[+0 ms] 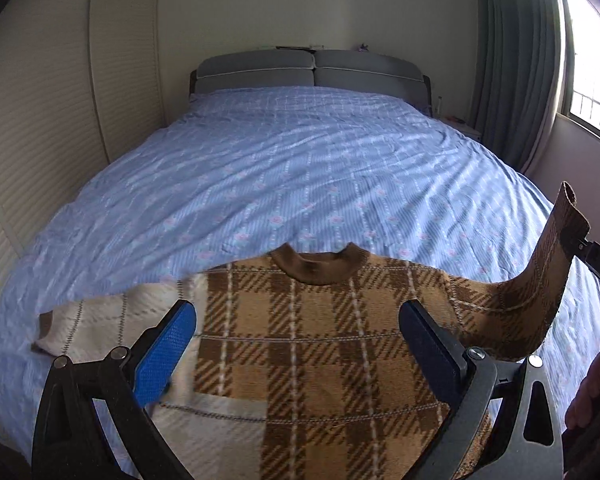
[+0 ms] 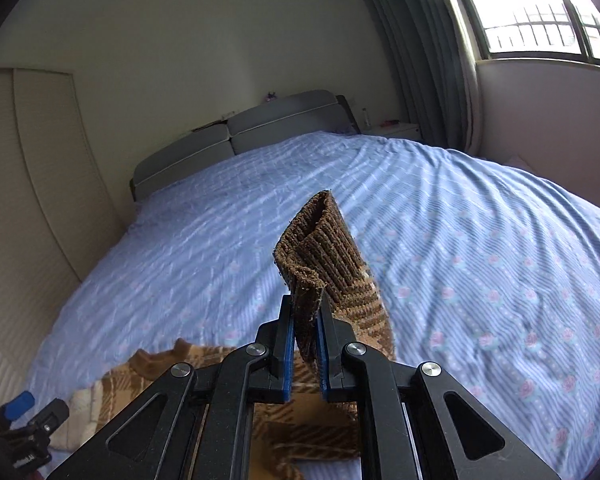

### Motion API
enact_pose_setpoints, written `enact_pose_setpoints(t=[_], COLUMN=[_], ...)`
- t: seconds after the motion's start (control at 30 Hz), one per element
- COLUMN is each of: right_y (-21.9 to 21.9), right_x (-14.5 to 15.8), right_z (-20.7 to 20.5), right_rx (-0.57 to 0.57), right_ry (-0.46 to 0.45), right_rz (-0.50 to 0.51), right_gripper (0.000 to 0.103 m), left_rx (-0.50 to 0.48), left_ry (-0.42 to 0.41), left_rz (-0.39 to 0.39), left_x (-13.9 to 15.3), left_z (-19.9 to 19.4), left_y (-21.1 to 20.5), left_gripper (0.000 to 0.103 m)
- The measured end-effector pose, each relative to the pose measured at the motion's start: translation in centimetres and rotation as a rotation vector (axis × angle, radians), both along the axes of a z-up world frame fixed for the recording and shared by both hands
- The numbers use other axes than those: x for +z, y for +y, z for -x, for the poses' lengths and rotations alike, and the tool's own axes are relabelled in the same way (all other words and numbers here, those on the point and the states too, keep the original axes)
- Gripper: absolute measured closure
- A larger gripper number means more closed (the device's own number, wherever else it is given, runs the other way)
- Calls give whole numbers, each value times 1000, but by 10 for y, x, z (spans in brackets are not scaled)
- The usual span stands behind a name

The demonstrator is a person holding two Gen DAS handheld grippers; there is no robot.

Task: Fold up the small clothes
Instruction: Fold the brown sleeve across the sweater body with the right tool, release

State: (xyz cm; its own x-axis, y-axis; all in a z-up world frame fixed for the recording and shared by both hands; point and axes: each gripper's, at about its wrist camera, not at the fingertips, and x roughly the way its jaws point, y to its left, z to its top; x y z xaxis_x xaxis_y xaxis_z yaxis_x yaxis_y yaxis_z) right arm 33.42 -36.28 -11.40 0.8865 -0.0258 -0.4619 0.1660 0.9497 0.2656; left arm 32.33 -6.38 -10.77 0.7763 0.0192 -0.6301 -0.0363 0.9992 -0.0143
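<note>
Brown and tan plaid knit fills our near view: the small sweater (image 1: pixel 320 344) lies flat on the foot of the bed (image 1: pixel 300 168), collar toward the grey headboard (image 1: pixel 312 70), on a blue bedspread printed with small pink flowers. One sleeve (image 1: pixel 96 324) lies out flat to one side, showing its pale cream reverse. Our left gripper (image 1: pixel 298 344) hovers just above the chest of the sweater with its blue-padded jaws spread wide, grasping nothing. Our right gripper (image 2: pixel 305 344) is clenched on the ribbed brown cuff (image 2: pixel 320 256) of the other sleeve (image 1: pixel 540 280), which we hold lifted off the bedspread so that it curves upward from the shoulder. A window (image 2: pixel 540 8) with grey-green curtains (image 2: pixel 428 52) stands beyond the bed.
</note>
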Motion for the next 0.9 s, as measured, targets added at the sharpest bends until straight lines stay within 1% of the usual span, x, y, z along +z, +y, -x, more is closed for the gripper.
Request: enact_pose_setpoints(t=[0.07, 0.13, 0.27, 0.4, 0.53, 0.6, 0.7, 0.9], right_y=[33, 68, 138, 203, 261, 280, 295, 303], right_x=[2, 2, -6, -27, -55, -70, -87, -111], right_z=[-7, -17, -31, -44, -49, -48, -50, -55], right_rx=[54, 102, 200, 294, 382, 418, 437, 471], right_ry=[-2, 3, 25, 75, 121, 150, 192, 252], right_rz=[17, 45, 116, 184, 272, 284, 283, 268], right_gripper=[92, 92, 92, 92, 92, 92, 92, 91], left_rx=[43, 83, 139, 186, 219, 228, 240, 221], left_ry=[-6, -11, 4, 40, 70, 82, 87, 89], left_rz=[11, 6, -14, -6, 12, 23, 34, 30], left_x=[3, 3, -6, -23, -37, -42, -47, -54], left_z=[6, 12, 20, 25, 27, 28, 30, 26], left_y=[32, 62, 112, 152, 177, 186, 193, 186], left_gripper=[0, 0, 0, 0, 0, 0, 0, 0])
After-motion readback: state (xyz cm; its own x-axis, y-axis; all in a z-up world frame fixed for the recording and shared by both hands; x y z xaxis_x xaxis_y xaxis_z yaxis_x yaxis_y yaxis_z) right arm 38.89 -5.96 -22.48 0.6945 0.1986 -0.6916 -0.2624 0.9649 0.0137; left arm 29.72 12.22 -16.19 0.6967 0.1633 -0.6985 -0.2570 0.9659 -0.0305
